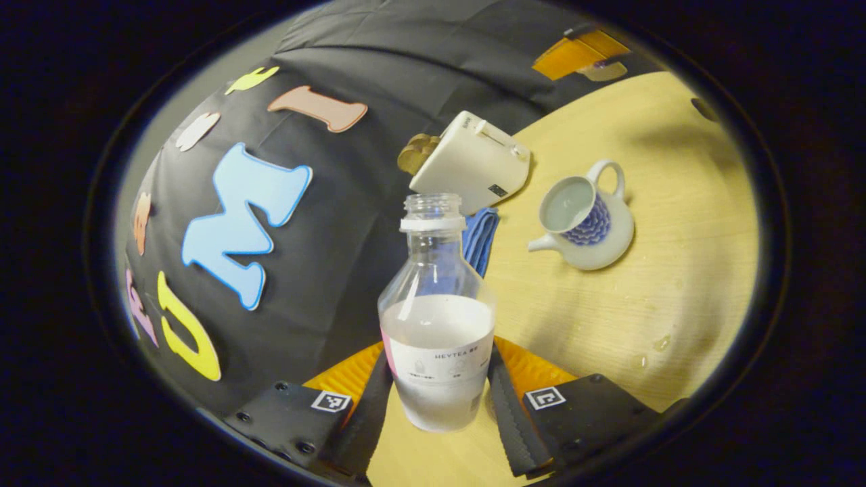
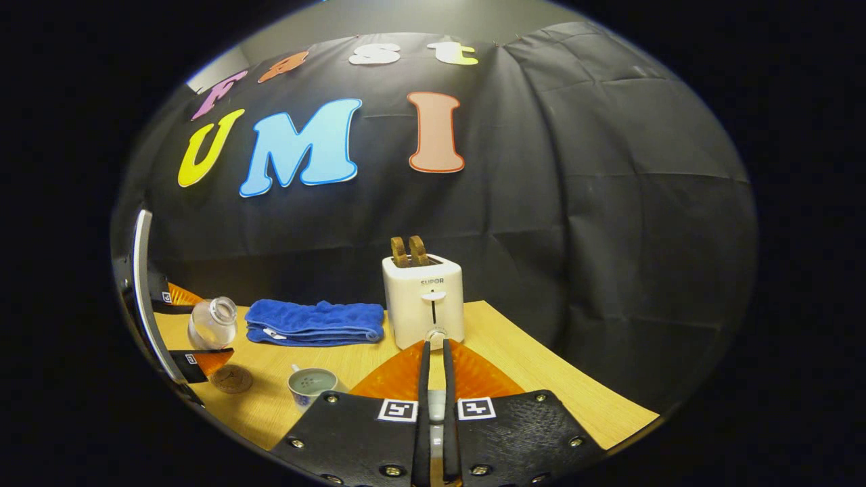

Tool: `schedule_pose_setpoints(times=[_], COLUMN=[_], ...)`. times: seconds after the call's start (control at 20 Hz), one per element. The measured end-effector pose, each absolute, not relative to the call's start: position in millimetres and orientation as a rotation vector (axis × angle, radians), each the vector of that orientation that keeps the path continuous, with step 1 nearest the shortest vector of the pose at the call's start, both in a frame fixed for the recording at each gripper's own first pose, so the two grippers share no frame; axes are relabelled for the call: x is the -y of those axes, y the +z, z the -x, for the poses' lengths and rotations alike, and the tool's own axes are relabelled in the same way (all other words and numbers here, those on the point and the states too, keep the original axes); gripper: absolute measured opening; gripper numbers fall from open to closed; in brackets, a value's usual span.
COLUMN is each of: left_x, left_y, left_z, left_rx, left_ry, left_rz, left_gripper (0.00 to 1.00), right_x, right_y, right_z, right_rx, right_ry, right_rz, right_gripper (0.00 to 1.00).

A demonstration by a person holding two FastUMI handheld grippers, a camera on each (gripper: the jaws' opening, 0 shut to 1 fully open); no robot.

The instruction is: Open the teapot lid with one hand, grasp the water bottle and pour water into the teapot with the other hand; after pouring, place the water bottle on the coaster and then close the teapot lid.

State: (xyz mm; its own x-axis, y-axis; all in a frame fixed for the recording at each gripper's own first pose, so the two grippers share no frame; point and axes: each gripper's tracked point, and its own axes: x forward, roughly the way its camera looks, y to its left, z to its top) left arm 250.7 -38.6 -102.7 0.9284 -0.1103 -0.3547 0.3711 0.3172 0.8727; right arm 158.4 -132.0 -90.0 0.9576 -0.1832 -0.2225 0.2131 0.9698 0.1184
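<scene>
A booth table mid-task, read left to right. The left gripper (image 1: 438,399) clamps the water bottle (image 1: 436,318) by its lower body, both fingers pressed to its sides, the cap off and the bottle roughly half full. In the left gripper view its long axis runs straight ahead from the fingers, neck leading, and the open teapot (image 1: 585,220) sits ahead and to the right of the neck, water showing inside, spout turned toward the bottle. In the right gripper view the round brown coaster (image 2: 231,379) lies on the table (image 2: 541,372) just below the bottle and left of the teapot, so the left hand is plainly the nearer one for the set-down. A folded blue towel (image 2: 314,323) and a white toaster (image 2: 424,308) line the back edge; bare wood lies between coaster and teapot. The right gripper (image 2: 436,341) is nearly closed on a thin pale piece, apparently the teapot lid (image 2: 436,336), held clear of the pot.
</scene>
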Motion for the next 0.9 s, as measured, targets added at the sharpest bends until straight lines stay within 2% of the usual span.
schedule_pose_setpoints(times=[0.2,0.9], left_x=[54.8,99.2], left_y=[-107.2,-139.7], left_z=[-257.8,-220.5], left_rx=[-0.229,-0.265], left_ry=[-0.335,-0.404], left_rz=[-1.389,-1.844], left_gripper=[0.84,0.84], right_x=[135.4,132.9], right_y=[-85.5,-80.0], right_z=[-155.3,-154.7], right_rx=[-0.197,-0.182], right_ry=[-0.207,-0.197], right_rz=[-0.161,-0.187], right_gripper=[0.07,0.07])
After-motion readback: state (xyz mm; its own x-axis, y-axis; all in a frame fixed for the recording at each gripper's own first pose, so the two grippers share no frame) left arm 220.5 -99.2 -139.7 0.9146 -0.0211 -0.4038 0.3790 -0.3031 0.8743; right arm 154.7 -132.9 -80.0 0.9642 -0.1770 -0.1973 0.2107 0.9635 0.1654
